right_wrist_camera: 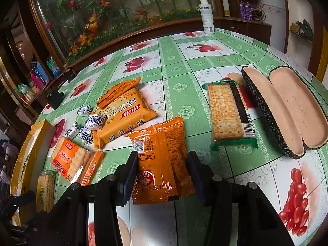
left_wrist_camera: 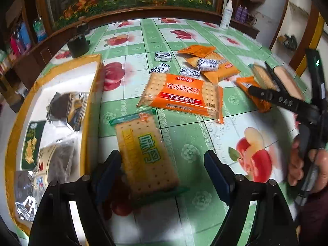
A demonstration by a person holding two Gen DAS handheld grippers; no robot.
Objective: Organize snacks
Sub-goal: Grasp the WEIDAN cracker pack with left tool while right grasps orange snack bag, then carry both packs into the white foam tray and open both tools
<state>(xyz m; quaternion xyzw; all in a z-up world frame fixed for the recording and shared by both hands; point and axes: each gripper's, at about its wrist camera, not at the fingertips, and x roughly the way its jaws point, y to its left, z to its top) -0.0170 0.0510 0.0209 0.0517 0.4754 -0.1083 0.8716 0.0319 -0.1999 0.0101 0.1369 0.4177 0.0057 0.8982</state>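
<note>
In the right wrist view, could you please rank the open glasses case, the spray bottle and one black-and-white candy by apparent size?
1. Glasses case, though it lies nearest.
2. Spray bottle, though it stands farthest.
3. Black-and-white candy.

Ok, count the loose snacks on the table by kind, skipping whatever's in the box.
Orange packets: 4
Green-edged cracker packs: 2
Black-and-white wrapped candies: 4
Total: 10
</note>
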